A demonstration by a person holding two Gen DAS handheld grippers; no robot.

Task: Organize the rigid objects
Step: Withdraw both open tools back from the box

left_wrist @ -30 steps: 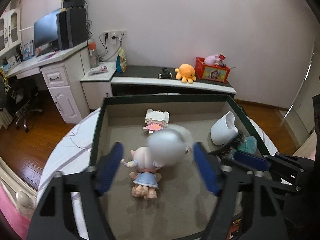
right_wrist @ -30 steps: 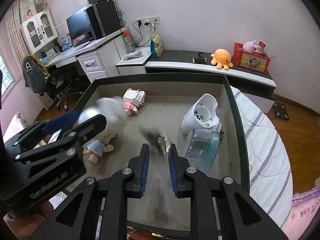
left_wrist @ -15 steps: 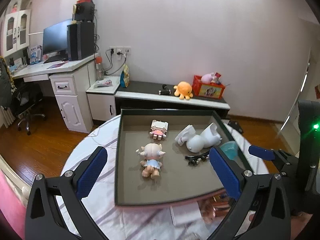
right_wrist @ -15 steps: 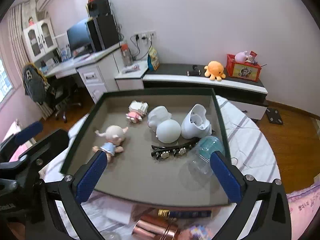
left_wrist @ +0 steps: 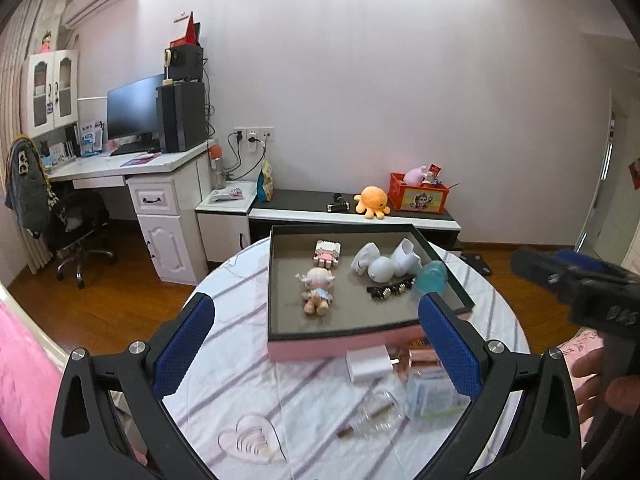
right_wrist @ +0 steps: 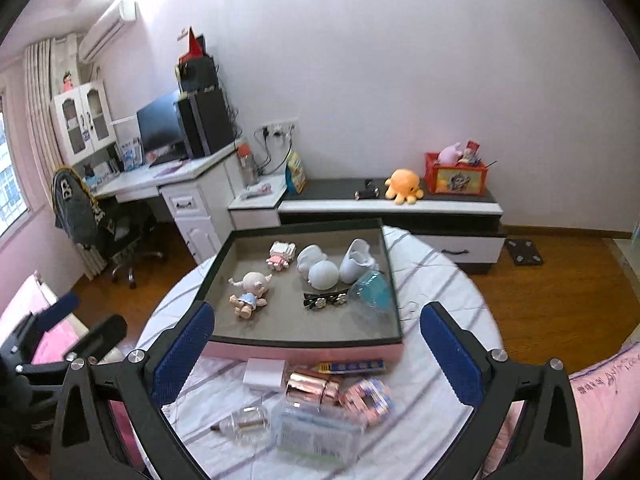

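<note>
Above the round table (right_wrist: 440, 280), both the left gripper (left_wrist: 316, 344) and the right gripper (right_wrist: 316, 344) gape wide, holding nothing. This looks like a pause between pickups: the tray (right_wrist: 304, 340) at twelve o'clock holds the doll (right_wrist: 250, 290); next likely the rose-gold tubes (right_wrist: 312, 388) at six.

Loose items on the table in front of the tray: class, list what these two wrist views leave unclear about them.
- Clear plastic box: right wrist view, blurred; label unreadable.
- Rose-gold tubes: left wrist view, partly hidden behind the left gripper's finger.
- Small glass bottle: both views, transparent and blurred; contents unclear.
- Striped pink item: right wrist view, blurred; identity unclear.
</note>
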